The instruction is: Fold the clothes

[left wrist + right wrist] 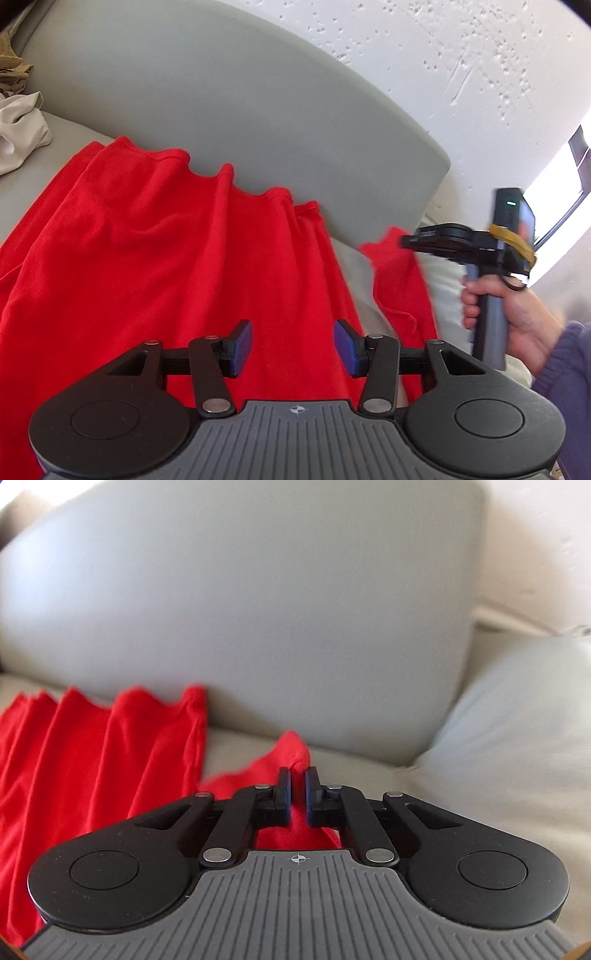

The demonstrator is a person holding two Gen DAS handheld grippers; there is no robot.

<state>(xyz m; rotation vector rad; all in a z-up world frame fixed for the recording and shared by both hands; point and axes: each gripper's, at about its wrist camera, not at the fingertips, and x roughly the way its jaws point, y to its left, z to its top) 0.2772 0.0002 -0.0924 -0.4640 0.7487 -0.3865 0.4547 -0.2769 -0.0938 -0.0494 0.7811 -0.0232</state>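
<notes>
While a red garment (166, 258) lies spread and rippled across the seat of a grey sofa (221, 92), its far edge bunched against the backrest, one narrow part of it, apparently a sleeve (280, 753), is drawn out to the right. That sleeve is pinched by the right gripper (297, 794), whose jaws are nearly together with red cloth between the pads. The left gripper (293, 347) is held over the near middle of the garment with its jaws about half apart; red cloth is seen below and between the pads, but whether it is touched cannot be told.

The step in hand is judged to be the first fold: the sleeve has been taken so that it can be laid across the body of the garment. For the next move the pinched sleeve would need to be lifted and carried leftward, while the body is kept from sliding, perhaps by the left gripper; the ripples along the far edge would want smoothing so that a flat fold is made.

A pale cushion (517, 709) lies to the right of the sleeve, and crumpled beige and tan clothes (18, 125) are piled at the far left of the seat. No containers are seen.
</notes>
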